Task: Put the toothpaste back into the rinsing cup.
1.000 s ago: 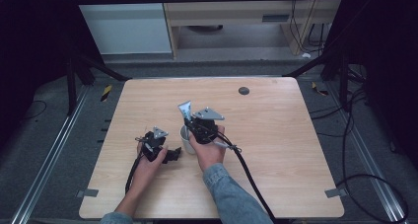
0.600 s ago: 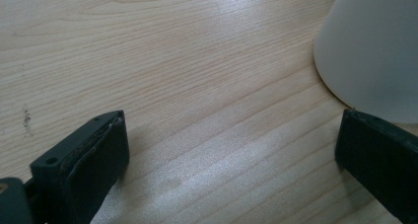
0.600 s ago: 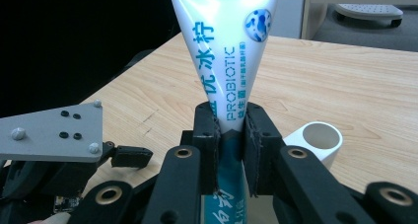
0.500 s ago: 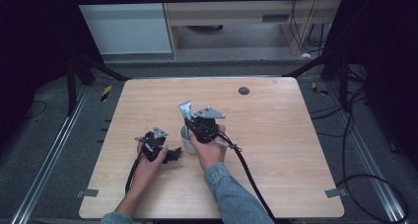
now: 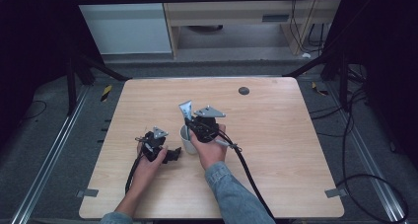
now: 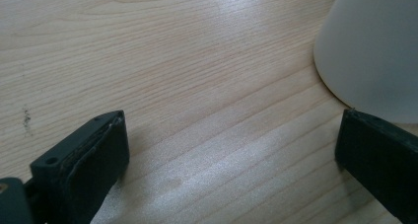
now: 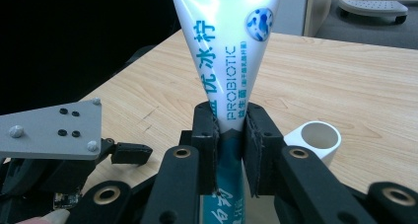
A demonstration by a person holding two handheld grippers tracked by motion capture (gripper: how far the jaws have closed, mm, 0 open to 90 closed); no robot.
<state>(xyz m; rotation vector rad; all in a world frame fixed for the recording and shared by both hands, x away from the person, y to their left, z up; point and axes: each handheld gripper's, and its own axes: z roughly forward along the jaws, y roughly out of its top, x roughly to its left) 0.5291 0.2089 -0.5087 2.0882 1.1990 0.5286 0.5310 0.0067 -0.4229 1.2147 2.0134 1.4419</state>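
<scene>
jaws of the right gripper (image 7: pixel 230 130) are seen pressed narrow against a toothpaste tube (image 7: pixel 226 56), one pad on each flat side, in the right gripper view. the tube is gripped low on its body; its wide crimped end points up and away from the camera, and blue print reading "probiotic" beside chinese characters is legible on the white face. a teal section of the tube is seen below the pads, between the gripper's arms.

in the high view the right gripper (image 5: pixel 190 119) is held above the wooden table (image 5: pixel 276 135) near its middle, with the tube (image 5: pixel 185 109) rising tilted from it, crimped end uppermost. a white cup (image 5: pixel 186 138) stands upright on the table directly under and beside this gripper; in the right gripper view the cup's open rim (image 7: pixel 319 136) is seen just right of the jaws, apart from the tube.

jaws of the left gripper (image 6: pixel 231 155) are seen spread wide in the left gripper view, with only bare table between them. the cup's white wall (image 6: pixel 369 51) is seen just beyond the right-hand jaw; whether that jaw touches it cannot be told. in the high view the left gripper (image 5: pixel 173 155) lies low at the table, just left of the cup, held by the left hand (image 5: pixel 148 162).

a small dark round disc (image 5: pixel 243 91) lies on the table's far side, well apart from both grippers.
</scene>
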